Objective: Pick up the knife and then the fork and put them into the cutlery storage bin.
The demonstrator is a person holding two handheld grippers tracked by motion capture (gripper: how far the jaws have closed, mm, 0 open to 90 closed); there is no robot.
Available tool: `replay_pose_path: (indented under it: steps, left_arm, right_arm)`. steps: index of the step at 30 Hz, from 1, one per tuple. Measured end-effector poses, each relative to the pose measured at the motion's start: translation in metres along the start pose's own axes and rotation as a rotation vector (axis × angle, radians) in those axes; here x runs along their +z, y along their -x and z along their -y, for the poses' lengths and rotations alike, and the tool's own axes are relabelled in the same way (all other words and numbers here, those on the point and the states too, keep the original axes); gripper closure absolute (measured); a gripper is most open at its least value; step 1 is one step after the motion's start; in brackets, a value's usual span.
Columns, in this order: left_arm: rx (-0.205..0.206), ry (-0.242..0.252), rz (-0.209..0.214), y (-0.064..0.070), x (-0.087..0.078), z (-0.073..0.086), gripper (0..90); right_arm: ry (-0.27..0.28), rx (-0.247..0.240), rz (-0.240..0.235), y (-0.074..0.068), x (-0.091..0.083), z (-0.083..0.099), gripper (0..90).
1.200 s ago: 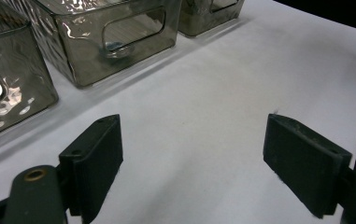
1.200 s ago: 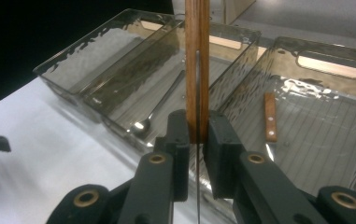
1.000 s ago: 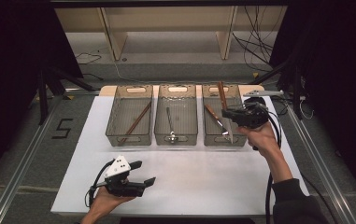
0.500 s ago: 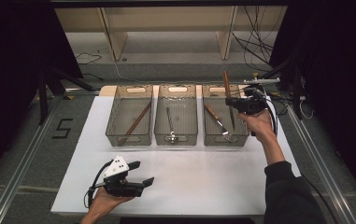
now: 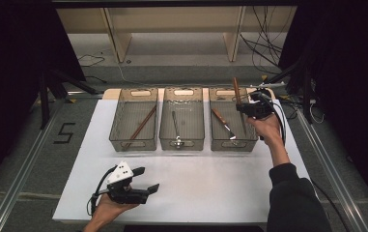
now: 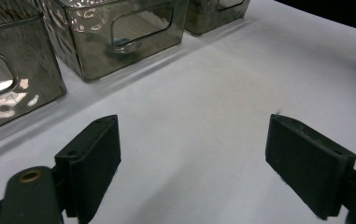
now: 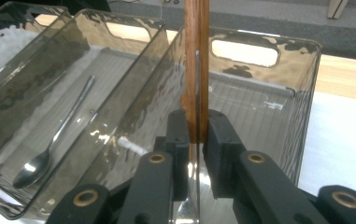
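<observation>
Jaws of the right gripper (image 7: 195, 135) are clamped on a wooden-handled knife (image 7: 196, 56), held upright over the right bin (image 5: 220, 94); left gripper (image 6: 192, 154) is spread wide, empty.

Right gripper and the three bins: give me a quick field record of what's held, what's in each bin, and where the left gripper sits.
right gripper: shut on wooden-handled knife, held upright over right bin
right bin contents: another wooden-handled utensil
middle bin: one metal spoon
left bin: brown chopsticks, lying diagonally
left gripper: open, jaws wide apart, low over white table, near front edge
</observation>
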State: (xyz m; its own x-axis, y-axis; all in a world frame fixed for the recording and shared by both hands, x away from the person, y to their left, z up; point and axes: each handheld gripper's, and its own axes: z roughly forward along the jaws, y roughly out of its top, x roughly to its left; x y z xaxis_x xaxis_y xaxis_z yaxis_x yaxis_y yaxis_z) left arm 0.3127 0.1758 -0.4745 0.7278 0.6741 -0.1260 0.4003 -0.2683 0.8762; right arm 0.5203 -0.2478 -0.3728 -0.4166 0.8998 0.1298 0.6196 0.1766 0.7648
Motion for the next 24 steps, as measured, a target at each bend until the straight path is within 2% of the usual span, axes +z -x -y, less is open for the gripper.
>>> replay_pose_path:
  steps: [12,24]
  left_arm:
    - [-0.007,0.012,0.000,-0.001,-0.001,0.000,17.7]
    - [-0.010,0.011,0.002,-0.001,0.000,0.000,17.7]
  right_arm:
    - [-0.059,-0.026,0.023,0.001,0.013,0.010,80.9]
    - [-0.089,-0.053,0.024,-0.004,0.021,0.015,80.6]
